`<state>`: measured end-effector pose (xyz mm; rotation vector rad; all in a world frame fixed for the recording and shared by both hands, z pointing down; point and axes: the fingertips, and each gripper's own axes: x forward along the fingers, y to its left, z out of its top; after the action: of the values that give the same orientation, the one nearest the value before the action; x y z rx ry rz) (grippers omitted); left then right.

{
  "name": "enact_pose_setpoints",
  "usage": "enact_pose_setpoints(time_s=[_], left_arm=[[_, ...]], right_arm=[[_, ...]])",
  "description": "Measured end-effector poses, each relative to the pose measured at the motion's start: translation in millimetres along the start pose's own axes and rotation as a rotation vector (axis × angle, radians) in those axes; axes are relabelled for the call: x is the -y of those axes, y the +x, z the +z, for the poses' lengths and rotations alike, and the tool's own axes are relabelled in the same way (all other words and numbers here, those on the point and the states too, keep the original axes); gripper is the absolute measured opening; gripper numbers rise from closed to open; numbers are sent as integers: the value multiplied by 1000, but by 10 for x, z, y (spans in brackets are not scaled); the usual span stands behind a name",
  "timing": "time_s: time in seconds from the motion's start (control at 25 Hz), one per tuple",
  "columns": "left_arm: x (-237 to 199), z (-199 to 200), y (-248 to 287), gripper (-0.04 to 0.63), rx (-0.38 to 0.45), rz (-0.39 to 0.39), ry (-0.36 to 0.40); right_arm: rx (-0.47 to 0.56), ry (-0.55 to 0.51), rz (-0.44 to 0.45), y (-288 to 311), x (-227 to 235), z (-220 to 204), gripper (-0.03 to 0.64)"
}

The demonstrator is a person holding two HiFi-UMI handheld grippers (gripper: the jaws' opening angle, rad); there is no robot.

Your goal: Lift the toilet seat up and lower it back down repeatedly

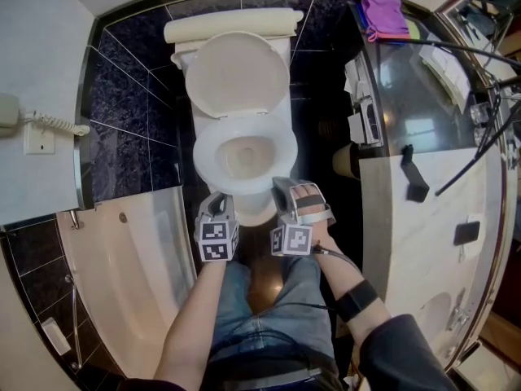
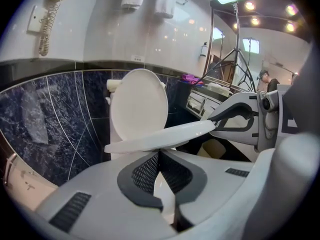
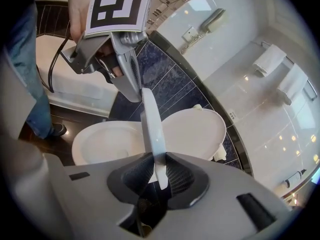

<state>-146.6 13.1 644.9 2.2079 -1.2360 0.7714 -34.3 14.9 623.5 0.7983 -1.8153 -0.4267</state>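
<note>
**Colour key.**
- White: toilet seat (image 2: 160, 136), lid (image 2: 138, 104) and bowl (image 3: 100, 141).
- Dark blue with pale marbling and thin white joints: wall tiles (image 2: 55, 114).
- Grey shell with black mesh pads (image 2: 145, 173): left gripper (image 2: 159, 153).
- Black-and-white squares: marker cube (image 1: 216, 240).
- Blue denim: trousers (image 1: 269, 316).
- Purple: cloth (image 1: 384, 15).
- Cream: bathtub (image 1: 122, 267).

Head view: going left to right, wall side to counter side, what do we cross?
Order: wall phone → left gripper → right gripper → purple cloth. The toilet spans both grippers, so it is left out.
</note>
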Motion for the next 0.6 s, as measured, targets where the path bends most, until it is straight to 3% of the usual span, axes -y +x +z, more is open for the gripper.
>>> enact_pose_setpoints(time_s=[0.28,0.4,0.6], left_arm=[[91,-555,19,0,-49,-19,-28],[118,-793,42,0,-66,-23,-41],[235,-1300,126,0,-134,-53,-50]], right_arm=[[-40,10,54,-122,-529,-141,89],[-43,22,68,-212,-783,-208,16],[-89,102,49,-236,-983,-469,17]])
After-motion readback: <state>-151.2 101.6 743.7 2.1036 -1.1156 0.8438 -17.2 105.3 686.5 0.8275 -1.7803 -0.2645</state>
